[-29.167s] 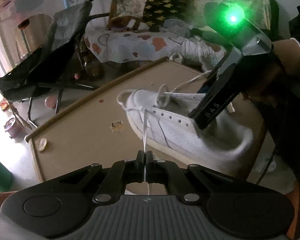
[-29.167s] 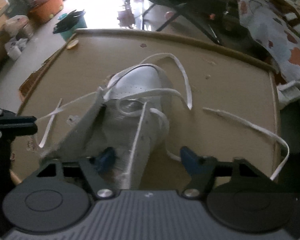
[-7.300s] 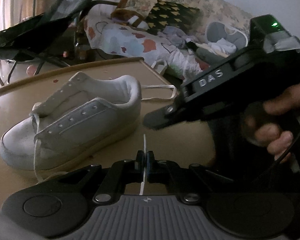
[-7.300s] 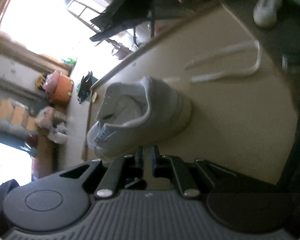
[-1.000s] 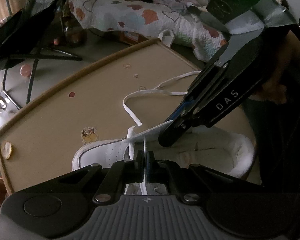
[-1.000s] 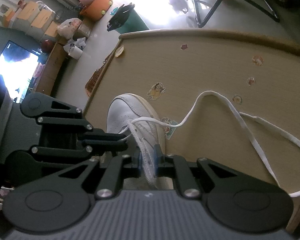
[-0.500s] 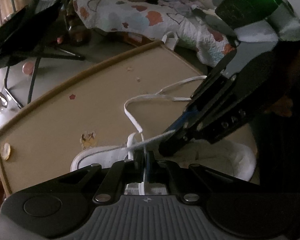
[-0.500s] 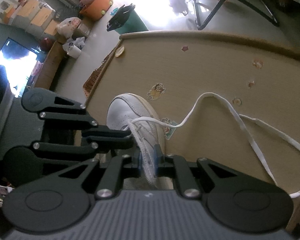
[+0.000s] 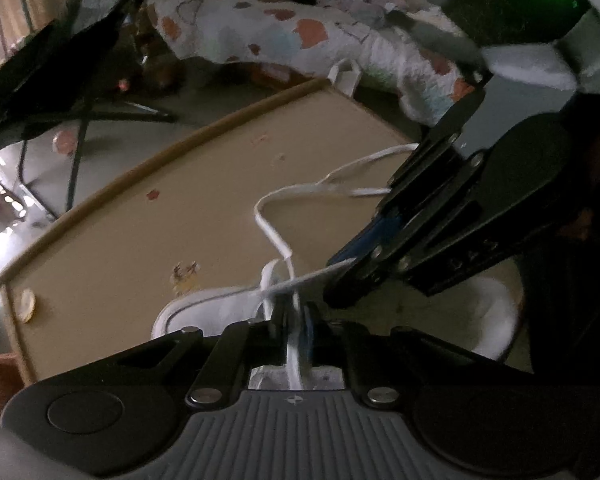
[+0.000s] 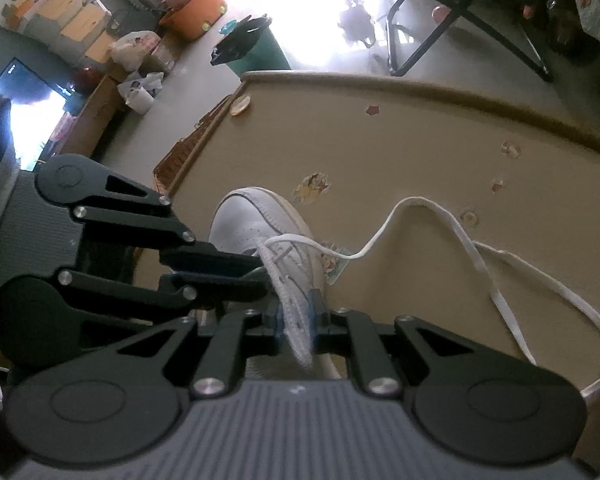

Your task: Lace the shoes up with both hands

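Observation:
A white sneaker [image 10: 252,220] lies on the tan table [image 10: 420,152], toe pointing away; in the left wrist view its toe [image 9: 204,308] shows just above my left gripper. My left gripper [image 9: 296,316] straddles a strand of the white lace [image 9: 268,224]; its jaws are opening, and the strand stands loose between them. My right gripper [image 10: 296,320] pinches a flat stretch of the lace coming off the eyelets, and its jaws are starting to open. The two grippers' tips nearly meet over the shoe's throat: the left gripper [image 10: 260,268] and the right gripper [image 9: 340,276]. The lace's long free end [image 10: 480,264] loops across the table.
Small stickers dot the table. Beyond its far edge stand a black folding chair [image 9: 60,60] and a sofa with a patterned quilt [image 9: 280,32]. On the floor are a green bin [image 10: 256,52], an orange tub [image 10: 192,12] and a wicker basket [image 10: 184,160].
My left gripper's jaws have parted slightly around the lace strand. The right gripper has tilted a little while still holding its stretch of lace. The shoe has stayed put.

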`<move>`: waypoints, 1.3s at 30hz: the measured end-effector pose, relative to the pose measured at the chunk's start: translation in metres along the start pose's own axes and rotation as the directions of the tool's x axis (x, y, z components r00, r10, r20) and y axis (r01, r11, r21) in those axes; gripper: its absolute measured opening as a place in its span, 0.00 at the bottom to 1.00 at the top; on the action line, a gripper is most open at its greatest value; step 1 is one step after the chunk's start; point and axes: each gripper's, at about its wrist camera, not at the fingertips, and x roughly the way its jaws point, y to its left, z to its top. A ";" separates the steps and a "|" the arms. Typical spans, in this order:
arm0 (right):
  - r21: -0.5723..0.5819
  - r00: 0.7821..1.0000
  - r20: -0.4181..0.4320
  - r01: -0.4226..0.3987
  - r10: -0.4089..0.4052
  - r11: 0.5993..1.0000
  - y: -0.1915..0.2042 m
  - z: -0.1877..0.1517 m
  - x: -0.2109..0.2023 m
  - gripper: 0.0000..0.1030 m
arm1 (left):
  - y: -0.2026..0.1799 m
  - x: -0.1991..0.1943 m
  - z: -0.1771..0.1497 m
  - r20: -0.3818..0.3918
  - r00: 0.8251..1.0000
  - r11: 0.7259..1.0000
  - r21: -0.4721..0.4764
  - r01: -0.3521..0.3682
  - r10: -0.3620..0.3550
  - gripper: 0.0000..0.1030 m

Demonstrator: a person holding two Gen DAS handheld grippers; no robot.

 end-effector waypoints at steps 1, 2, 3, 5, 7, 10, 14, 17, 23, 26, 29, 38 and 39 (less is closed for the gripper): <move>-0.005 1.000 0.004 0.004 -0.004 1.000 0.001 -0.001 -0.001 0.15 | 0.000 -0.002 -0.001 0.001 1.000 1.000 -0.002 -0.007 0.007 0.13; -0.010 1.000 0.008 0.007 -0.007 1.000 0.003 -0.001 -0.002 0.16 | 0.001 -0.004 -0.002 0.011 1.000 1.000 -0.009 -0.012 0.012 0.13; -0.019 1.000 0.016 0.007 -0.007 1.000 0.004 -0.002 -0.004 0.17 | 0.002 -0.007 -0.003 0.021 1.000 1.000 -0.020 -0.018 0.019 0.14; -0.044 0.999 0.036 0.005 -0.003 0.999 0.007 -0.004 -0.010 0.21 | 0.004 -0.013 -0.005 0.043 0.999 0.999 -0.045 -0.030 0.032 0.15; -0.045 0.999 0.051 0.012 -0.010 0.999 0.008 -0.005 -0.015 0.23 | 0.006 -0.019 -0.007 0.066 0.997 0.996 -0.084 -0.035 0.041 0.24; -0.014 0.997 0.073 0.014 -0.013 1.000 0.007 -0.006 -0.024 0.24 | 0.008 -0.034 -0.012 0.121 0.992 0.990 -0.135 -0.027 0.043 0.47; 0.085 0.989 0.142 0.019 -0.031 0.996 0.004 -0.003 -0.039 0.24 | 0.013 -0.052 -0.026 0.201 0.977 0.981 -0.191 -0.036 0.075 0.50; 0.220 0.983 0.180 -0.006 -0.035 0.975 -0.002 0.001 -0.038 0.24 | 0.024 -0.049 -0.039 0.184 0.966 0.951 -0.282 -0.127 0.184 0.50; 0.468 0.979 0.193 -0.030 -0.069 0.883 -0.011 -0.003 -0.010 0.19 | 0.044 -0.029 -0.051 0.109 0.964 0.902 -0.393 -0.181 0.241 0.49; 0.512 0.975 0.200 -0.016 -0.101 0.859 -0.013 -0.008 -0.003 0.15 | 0.047 -0.023 -0.051 0.101 0.963 0.891 -0.414 -0.188 0.250 0.49; 0.543 0.971 0.205 -0.006 -0.126 0.840 -0.014 -0.014 0.003 0.12 | 0.049 -0.017 -0.055 0.094 0.967 0.884 -0.433 -0.176 0.238 0.49; 0.599 0.964 0.245 -0.065 -0.105 0.798 -0.017 -0.019 0.014 0.11 | 0.045 -0.007 -0.054 0.093 0.973 0.889 -0.432 -0.151 0.210 0.49; 0.596 0.965 0.241 -0.059 -0.108 0.801 -0.015 -0.018 0.014 0.11 | 0.045 -0.006 -0.054 0.091 0.974 0.888 -0.434 -0.151 0.209 0.49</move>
